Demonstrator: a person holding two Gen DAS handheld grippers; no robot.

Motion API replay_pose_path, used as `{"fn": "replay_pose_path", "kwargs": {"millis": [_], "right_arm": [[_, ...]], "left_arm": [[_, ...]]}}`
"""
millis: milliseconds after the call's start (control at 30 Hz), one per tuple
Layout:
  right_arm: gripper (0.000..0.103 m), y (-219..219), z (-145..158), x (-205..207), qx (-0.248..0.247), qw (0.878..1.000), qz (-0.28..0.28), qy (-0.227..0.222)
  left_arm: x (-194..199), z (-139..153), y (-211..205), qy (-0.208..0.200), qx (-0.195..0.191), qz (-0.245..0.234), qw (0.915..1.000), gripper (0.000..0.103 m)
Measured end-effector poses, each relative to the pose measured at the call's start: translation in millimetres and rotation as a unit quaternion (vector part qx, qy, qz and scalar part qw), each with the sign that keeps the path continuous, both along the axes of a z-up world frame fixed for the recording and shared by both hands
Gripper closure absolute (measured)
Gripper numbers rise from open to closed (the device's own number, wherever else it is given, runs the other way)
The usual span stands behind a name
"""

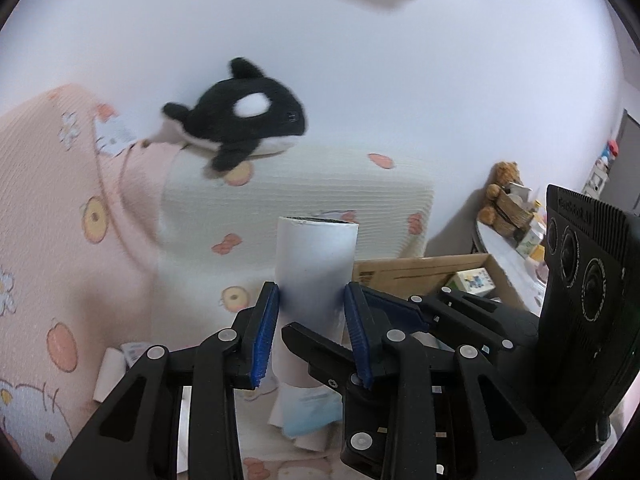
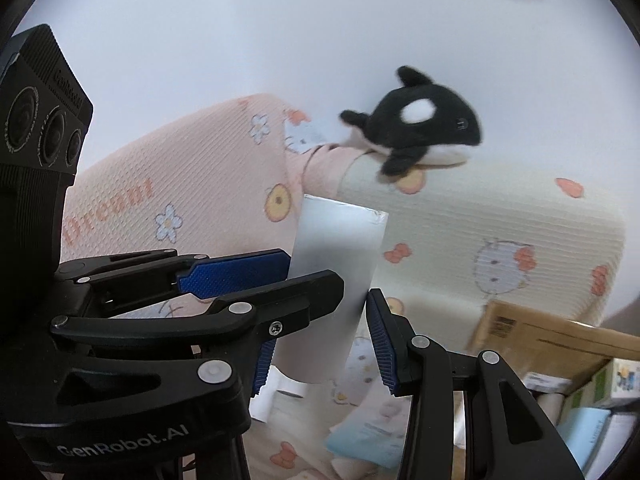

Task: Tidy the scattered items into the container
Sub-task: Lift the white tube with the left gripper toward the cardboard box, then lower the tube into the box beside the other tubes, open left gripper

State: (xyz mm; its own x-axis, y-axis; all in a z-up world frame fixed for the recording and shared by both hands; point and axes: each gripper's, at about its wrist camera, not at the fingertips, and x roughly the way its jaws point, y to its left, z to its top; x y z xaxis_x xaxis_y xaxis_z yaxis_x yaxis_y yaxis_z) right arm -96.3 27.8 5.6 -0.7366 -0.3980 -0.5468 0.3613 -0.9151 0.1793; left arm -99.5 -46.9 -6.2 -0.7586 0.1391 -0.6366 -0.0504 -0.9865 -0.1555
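A white tube point(image 1: 316, 256) point(image 2: 340, 252) stands nearly upright, lifted above the bedding and held by both grippers at once. My left gripper point(image 1: 312, 320) is shut on its lower half, one blue pad pressing on each side. My right gripper point(image 2: 322, 356) is shut on the same tube from the other side, and its fingers point(image 1: 400, 308) show at the right of the left wrist view. The left gripper's fingers point(image 2: 280, 300) cross in front of the tube in the right wrist view. An open cardboard box point(image 1: 420, 268) point(image 2: 540, 328) sits to the right and holds several small packages.
A black and white orca plush point(image 1: 248, 120) point(image 2: 420, 128) lies on a pink pillow point(image 1: 48, 200) and a cream pillow point(image 1: 320, 188) against the wall. Below the grippers, a light blue packet point(image 1: 308, 416) point(image 2: 368, 436) and white rolls point(image 1: 108, 372) lie on the patterned bedding. A teddy bear point(image 1: 500, 196) sits on a side table at the right.
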Motion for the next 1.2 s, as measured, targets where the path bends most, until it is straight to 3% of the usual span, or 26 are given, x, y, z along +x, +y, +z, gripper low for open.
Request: {"fn": "replay_pose_path", "kwargs": {"millis": [267,700,933,1200], "right_arm": [[0.062,53.1,10.9,10.1,0.004,0.999,-0.048,0.015],[0.062,122.5,-2.8,31.4,-0.008,0.995,-0.097,-0.009],[0.063,143.7,-12.5,32.1,0.013,0.993,-0.112,-0.032],[0.063,169.1,-35.6,16.2,-0.016,0.988,-0.129,-0.087]], "left_arm": [[-13.1,2.0,59.9,0.0,-0.006,-0.028,0.9996,0.066],[-32.5,-11.6,127.3,-0.037,-0.008,-0.068,0.997,0.066],[-48.8,-27.0,148.7,-0.077,0.008,-0.093,0.9927,0.067],[-80.3,-52.7,157.1,-0.132,0.027,-0.106,0.9852,0.068]]}}
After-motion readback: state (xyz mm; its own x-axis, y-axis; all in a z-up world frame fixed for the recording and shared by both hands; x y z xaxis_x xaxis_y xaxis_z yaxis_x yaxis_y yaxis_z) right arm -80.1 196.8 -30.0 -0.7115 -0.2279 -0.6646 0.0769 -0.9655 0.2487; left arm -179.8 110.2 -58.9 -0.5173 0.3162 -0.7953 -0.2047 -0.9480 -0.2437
